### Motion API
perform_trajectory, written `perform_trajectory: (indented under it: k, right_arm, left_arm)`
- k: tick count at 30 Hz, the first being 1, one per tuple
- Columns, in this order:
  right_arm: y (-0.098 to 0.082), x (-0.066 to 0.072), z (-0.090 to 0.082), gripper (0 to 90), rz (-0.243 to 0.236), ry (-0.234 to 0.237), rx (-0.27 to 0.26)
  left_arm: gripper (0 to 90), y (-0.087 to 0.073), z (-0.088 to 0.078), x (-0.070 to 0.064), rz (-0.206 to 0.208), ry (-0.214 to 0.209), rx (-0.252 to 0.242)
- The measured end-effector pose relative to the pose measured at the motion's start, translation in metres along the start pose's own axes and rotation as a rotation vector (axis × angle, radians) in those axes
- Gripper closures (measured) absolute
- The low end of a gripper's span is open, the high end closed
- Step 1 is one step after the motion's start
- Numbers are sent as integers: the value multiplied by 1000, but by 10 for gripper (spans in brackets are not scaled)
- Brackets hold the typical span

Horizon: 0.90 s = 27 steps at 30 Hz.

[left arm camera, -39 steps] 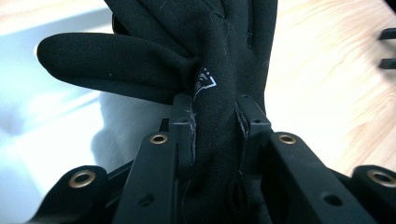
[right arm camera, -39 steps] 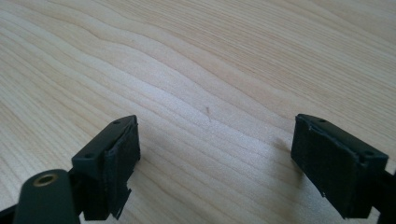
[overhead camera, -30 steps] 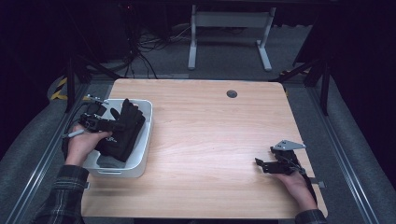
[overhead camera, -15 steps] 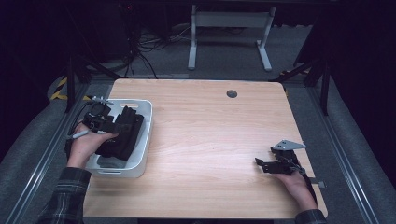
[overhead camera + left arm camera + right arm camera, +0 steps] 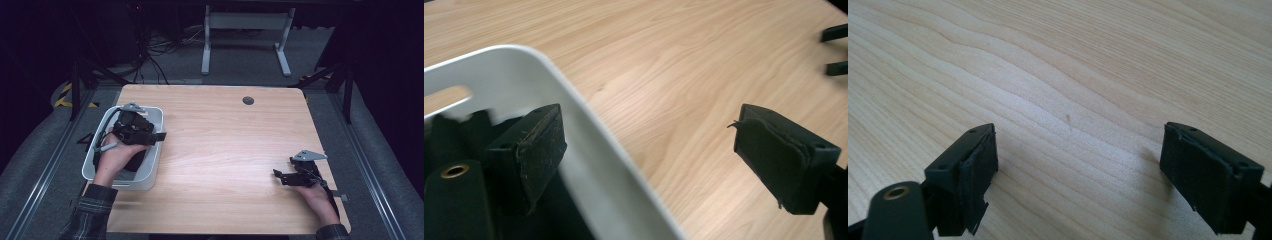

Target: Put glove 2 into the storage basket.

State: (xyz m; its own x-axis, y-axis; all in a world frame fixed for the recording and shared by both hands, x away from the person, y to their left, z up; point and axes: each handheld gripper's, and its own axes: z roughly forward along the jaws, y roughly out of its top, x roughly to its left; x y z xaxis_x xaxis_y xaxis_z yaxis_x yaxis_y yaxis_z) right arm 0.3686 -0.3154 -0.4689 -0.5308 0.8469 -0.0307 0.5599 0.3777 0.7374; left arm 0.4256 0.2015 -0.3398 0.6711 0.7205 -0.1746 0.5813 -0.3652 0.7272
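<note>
Black fabric item (image 5: 131, 162) lies dropped in white plastic bin (image 5: 150, 172); left gripper (image 5: 649, 150) jaws just opened, empty; right gripper (image 5: 1078, 165) jaws spread, idle on table (image 5: 225, 150).

The high view overlooks the table (image 5: 225, 145); both gripper views skim it closely.

Dim surroundings — bright tabletop, slight blur

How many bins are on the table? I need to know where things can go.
1: a white bin at the table's left edge, dark cloth inside; nothing hides another.
</note>
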Motion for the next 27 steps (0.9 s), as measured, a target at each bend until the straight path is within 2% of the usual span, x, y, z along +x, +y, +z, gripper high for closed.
perform_trajectory:
  k: [6, 7, 8, 9, 10, 15, 16, 21, 22, 24, 27]
  right_arm:
    - [0, 0, 0, 160, 0, 0, 0]
    - [0, 0, 0, 160, 0, 0, 0]
    - [0, 0, 0, 160, 0, 0, 0]
    - [0, 0, 0, 160, 0, 0, 0]
    - [0, 0, 0, 160, 0, 0, 0]
    - [0, 0, 0, 160, 0, 0, 0]
    - [0, 0, 0, 160, 0, 0, 0]
    - [0, 0, 0, 160, -1, 0, 0]
    - [0, 0, 0, 160, 0, 0, 0]
    - [0, 0, 0, 160, 0, 0, 0]
    - [0, 0, 0, 160, -1, 0, 0]
  left_arm:
    - [139, -4, 24, -36, 56, -75, -9]
    - [139, -4, 24, -36, 56, -75, -9]
    - [139, -7, 33, -50, 75, -105, -9]
    - [140, -9, 37, -57, 83, -116, -10]
    - [140, -9, 37, -57, 83, -116, -10]
    - [141, -18, 61, -85, 142, -141, 22]
    - [141, -23, 71, -94, 159, -146, 38]
    - [141, -35, 90, -109, 194, -151, 81]
    - [141, -42, 99, -113, 205, -160, 114]
    - [141, -46, 103, -115, 209, -158, 123]
    - [141, -56, 116, -118, 219, -160, 165]
